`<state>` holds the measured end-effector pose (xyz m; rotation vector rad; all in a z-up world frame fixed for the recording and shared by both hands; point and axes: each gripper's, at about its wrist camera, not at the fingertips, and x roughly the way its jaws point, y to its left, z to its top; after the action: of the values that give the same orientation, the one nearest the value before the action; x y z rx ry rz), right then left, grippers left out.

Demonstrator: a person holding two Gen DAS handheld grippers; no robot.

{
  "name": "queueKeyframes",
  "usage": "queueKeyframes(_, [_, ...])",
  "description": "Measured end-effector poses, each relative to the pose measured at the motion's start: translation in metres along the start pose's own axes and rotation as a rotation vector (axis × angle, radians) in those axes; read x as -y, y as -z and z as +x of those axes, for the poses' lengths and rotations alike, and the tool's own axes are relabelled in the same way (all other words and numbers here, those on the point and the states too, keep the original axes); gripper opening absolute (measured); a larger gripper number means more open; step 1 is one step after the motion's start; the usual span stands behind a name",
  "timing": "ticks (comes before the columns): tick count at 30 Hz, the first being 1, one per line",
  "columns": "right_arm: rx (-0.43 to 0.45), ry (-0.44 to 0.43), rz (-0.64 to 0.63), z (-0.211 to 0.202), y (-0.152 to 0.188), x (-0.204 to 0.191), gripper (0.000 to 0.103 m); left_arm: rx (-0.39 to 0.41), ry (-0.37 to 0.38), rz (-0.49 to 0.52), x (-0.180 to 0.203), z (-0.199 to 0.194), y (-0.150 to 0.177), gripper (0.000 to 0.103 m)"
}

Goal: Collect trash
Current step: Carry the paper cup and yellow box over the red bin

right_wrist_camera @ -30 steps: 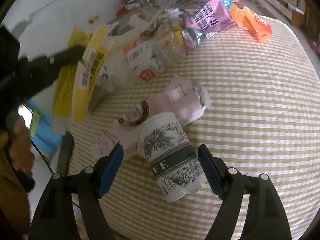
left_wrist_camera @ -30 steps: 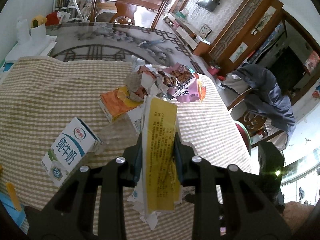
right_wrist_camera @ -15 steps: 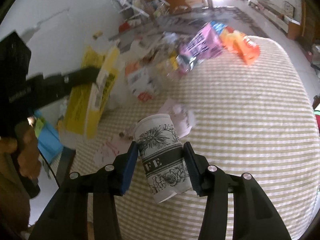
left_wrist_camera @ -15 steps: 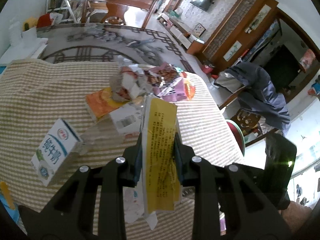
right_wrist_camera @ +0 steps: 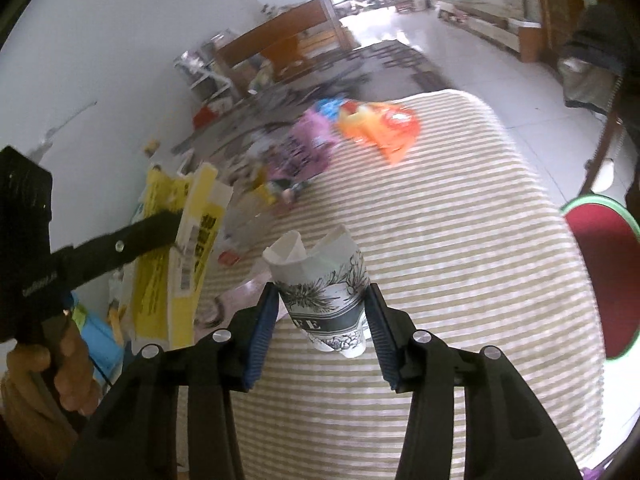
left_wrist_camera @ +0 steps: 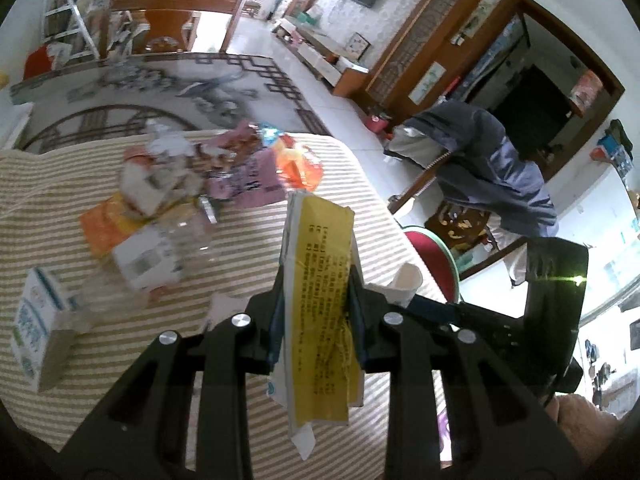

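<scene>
My left gripper (left_wrist_camera: 316, 312) is shut on a flattened yellow carton (left_wrist_camera: 318, 300) and holds it above the striped table (left_wrist_camera: 100, 380). The carton also shows in the right wrist view (right_wrist_camera: 176, 264). My right gripper (right_wrist_camera: 322, 320) is shut on a crushed white paper cup with a black flower print (right_wrist_camera: 324, 280), lifted off the table (right_wrist_camera: 460, 260). The cup's rim shows in the left wrist view (left_wrist_camera: 404, 284). A heap of trash lies at the far end: a pink wrapper (right_wrist_camera: 300, 152), an orange bag (right_wrist_camera: 384, 128), a clear bottle (left_wrist_camera: 188, 236) and a blue and white milk carton (left_wrist_camera: 36, 320).
A red stool with a green rim (right_wrist_camera: 600, 272) stands by the table's right side. A chair draped with a dark jacket (left_wrist_camera: 480, 160) is beyond it. A flat printed paper (right_wrist_camera: 224, 300) lies on the table below the cup. A wooden bench (left_wrist_camera: 168, 8) stands far back.
My right gripper closed on the paper cup and lifted it off the table. Both grippers swung toward the table's right side, the left still holding the yellow carton.
</scene>
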<state>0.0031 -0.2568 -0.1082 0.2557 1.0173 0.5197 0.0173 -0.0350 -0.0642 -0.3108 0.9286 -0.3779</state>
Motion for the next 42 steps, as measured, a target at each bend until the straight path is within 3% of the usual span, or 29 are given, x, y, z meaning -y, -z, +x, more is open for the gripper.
queueKeyframes(3, [0.02,0.014,0.025,-0.01,-0.003,0.017,0.041,-0.009,0.01,0.01,0.013,0.011,-0.003,0.027])
queueKeyframes(5, [0.027,0.019,0.046,-0.016,-0.007,0.032,0.029,-0.016,0.017,0.016,0.023,0.021,-0.006,0.027])
queueKeyframes(12, [0.016,0.033,0.109,-0.029,-0.011,0.076,0.028,-0.037,0.027,0.065,0.057,0.053,-0.017,0.027])
queueKeyframes(15, [0.0,0.063,0.111,-0.028,-0.011,0.084,0.034,-0.042,0.025,0.074,0.064,0.061,-0.02,0.027])
queueKeyframes(17, [-0.017,0.059,0.115,-0.023,-0.011,0.088,0.059,-0.043,0.02,0.067,0.066,0.066,-0.021,0.027])
queueKeyframes(18, [-0.033,0.059,0.115,-0.019,-0.011,0.09,0.064,-0.045,0.015,0.064,0.066,0.067,-0.021,0.027])
queueKeyframes(22, [-0.088,0.063,0.052,0.001,-0.01,0.079,0.076,-0.044,-0.007,0.054,0.062,0.065,-0.019,0.027])
queueKeyframes(27, [-0.146,0.065,0.026,0.03,-0.005,0.071,0.077,-0.042,-0.035,0.032,0.05,0.058,-0.015,0.027])
queueKeyframes(28, [-0.155,0.066,0.023,0.034,-0.003,0.071,0.076,-0.042,-0.038,0.029,0.049,0.057,-0.015,0.027])
queueKeyframes(30, [-0.157,0.08,0.014,0.037,-0.001,0.07,0.062,-0.04,-0.043,0.026,0.046,0.053,-0.014,0.027])
queueKeyframes(31, [-0.157,0.083,0.013,0.035,0.0,0.07,0.046,-0.039,-0.044,0.026,0.045,0.052,-0.013,0.027])
queueKeyframes(32, [-0.155,0.077,0.021,0.034,0.0,0.071,0.042,-0.038,-0.045,0.026,0.045,0.051,-0.013,0.027])
queueKeyframes(42, [-0.005,0.085,0.1,-0.019,-0.008,0.086,0.042,-0.041,-0.017,0.035,0.047,0.051,-0.015,0.027])
